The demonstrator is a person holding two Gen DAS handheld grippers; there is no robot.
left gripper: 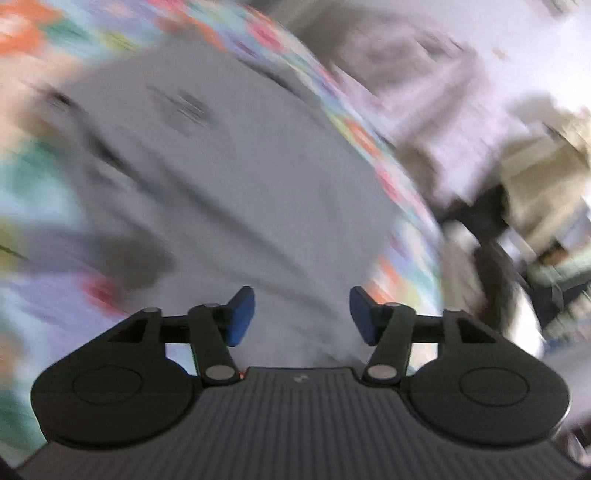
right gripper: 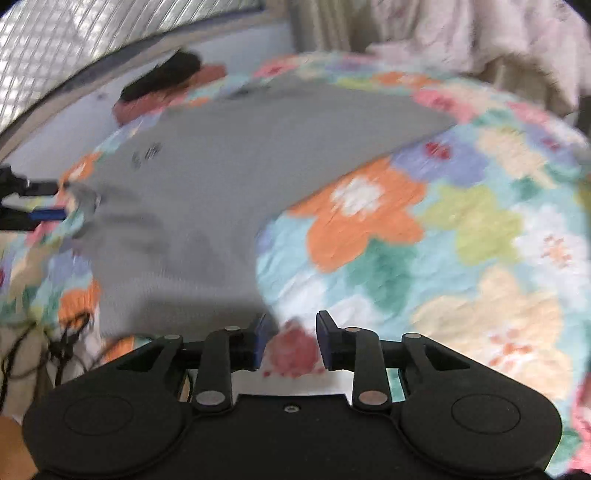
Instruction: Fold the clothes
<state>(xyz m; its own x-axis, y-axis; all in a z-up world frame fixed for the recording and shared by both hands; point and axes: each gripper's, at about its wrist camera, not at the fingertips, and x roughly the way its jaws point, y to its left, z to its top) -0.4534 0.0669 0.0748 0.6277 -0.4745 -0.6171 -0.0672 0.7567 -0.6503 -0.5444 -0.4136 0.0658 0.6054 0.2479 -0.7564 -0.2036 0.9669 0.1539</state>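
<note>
Nearest my lens on the left wrist view is the left claw (left gripper: 302, 314), its blue pads (left gripper: 242, 314) standing well apart with nothing gripped between them; only grey cloth shows in the gap beyond. That cloth is the grey garment (left gripper: 229, 177), spread flat on the floral bedspread (left gripper: 22, 33), with a small dark print (left gripper: 188, 109) near its far end. This view is badly smeared, so I cannot make out the clutter past the bed's edge on the right.

On the right wrist view, the right claw (right gripper: 290, 341) is partly open, its pads (right gripper: 260, 341) a modest way apart and holding nothing; a red flower of the bedspread (right gripper: 461, 229) shows through the gap. The garment (right gripper: 258, 147) lies ahead and to the left of this claw, reaching from near the left pad diagonally up toward the far side of the bed. I can see the left claw (right gripper: 55, 199) at the left edge of this view, just at the garment's border; whether it touches the cloth I cannot tell. A dark item (right gripper: 166, 74) lies at the bed's far corner, below a quilted panel (right gripper: 74, 37). Pale bedding (right gripper: 480, 37) is heaped beyond the bed.
</note>
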